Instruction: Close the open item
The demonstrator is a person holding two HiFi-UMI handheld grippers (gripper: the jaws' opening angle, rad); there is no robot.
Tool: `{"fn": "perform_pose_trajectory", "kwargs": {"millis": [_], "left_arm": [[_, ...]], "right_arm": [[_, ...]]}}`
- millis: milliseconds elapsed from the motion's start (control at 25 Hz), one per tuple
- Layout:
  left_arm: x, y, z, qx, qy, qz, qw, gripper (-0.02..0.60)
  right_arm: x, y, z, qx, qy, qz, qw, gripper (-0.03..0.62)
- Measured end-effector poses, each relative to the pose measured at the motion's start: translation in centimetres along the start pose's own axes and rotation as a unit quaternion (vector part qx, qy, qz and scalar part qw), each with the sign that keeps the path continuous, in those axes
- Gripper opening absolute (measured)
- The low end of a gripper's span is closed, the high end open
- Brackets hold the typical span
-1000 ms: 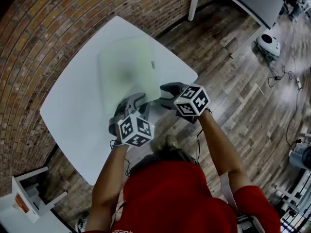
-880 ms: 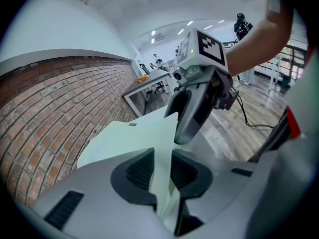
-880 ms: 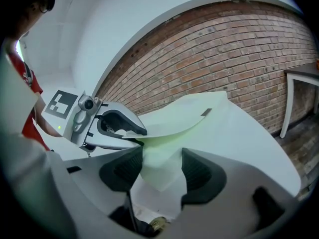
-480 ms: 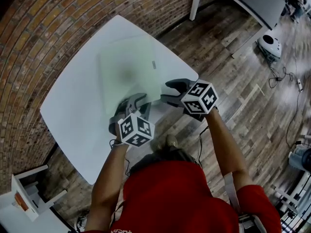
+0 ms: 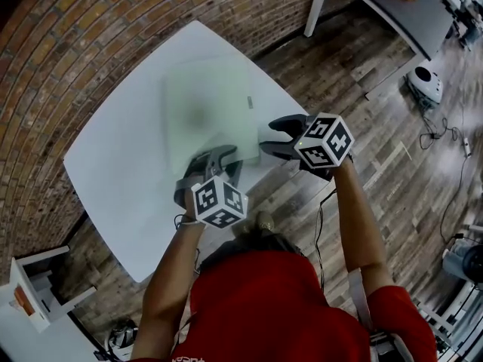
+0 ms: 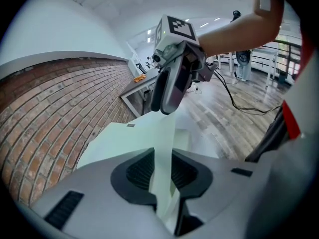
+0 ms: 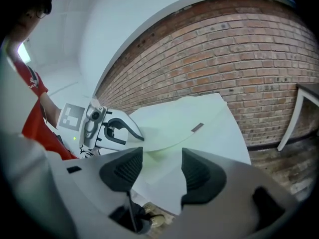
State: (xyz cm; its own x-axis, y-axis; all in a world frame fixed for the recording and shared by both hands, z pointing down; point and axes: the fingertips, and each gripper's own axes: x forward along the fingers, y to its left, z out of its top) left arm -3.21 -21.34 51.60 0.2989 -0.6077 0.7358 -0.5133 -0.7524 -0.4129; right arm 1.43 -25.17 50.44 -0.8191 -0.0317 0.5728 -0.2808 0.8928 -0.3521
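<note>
A flat pale green folder (image 5: 205, 110) with a small grey tag (image 5: 250, 102) lies on the white table (image 5: 113, 164). My left gripper (image 5: 219, 159) sits at its near edge, shut on a corner of the green cover (image 6: 164, 148), which runs up between the pads (image 6: 142, 169). My right gripper (image 5: 276, 137) hovers just off the folder's near right corner, open, with nothing between its jaws. In the right gripper view the folder (image 7: 184, 116) lies ahead, and the left gripper (image 7: 112, 131) is at the left.
A brick wall (image 5: 90, 29) runs along the table's far side. Wooden floor (image 5: 377, 119) lies to the right, with a grey table (image 5: 385, 2) and cables (image 5: 445, 127) beyond. A white stool (image 5: 34, 285) stands at the lower left.
My right gripper has moved right and a little up, away from the folder's near edge. The left gripper has kept its hold on the cover and stayed put.
</note>
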Motion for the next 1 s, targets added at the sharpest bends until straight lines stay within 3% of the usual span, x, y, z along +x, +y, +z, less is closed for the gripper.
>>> {"fn": "perform_pose_trajectory", "kwargs": {"millis": [240, 440, 520, 1000], "left_arm": [[-0.1, 0.1, -0.1, 0.015, 0.004, -0.001, 0.9999, 0.078], [-0.1, 0.0, -0.1, 0.024, 0.006, 0.002, 0.9997, 0.078], [-0.1, -0.1, -0.1, 0.027, 0.007, 0.002, 0.9996, 0.080], [-0.2, 0.0, -0.1, 0.037, -0.001, -0.005, 0.9993, 0.094]], "right_arm": [[1.0, -2.4, 3.0, 0.043, -0.057, -0.030, 0.997, 0.227], [3.2, -7.2, 4.8, 0.082, -0.079, -0.156, 0.981, 0.227], [3.9, -8.5, 5.2, 0.090, -0.079, -0.187, 0.975, 0.227], [6.0, -10.7, 5.9, 0.056, -0.043, -0.243, 0.967, 0.227]]}}
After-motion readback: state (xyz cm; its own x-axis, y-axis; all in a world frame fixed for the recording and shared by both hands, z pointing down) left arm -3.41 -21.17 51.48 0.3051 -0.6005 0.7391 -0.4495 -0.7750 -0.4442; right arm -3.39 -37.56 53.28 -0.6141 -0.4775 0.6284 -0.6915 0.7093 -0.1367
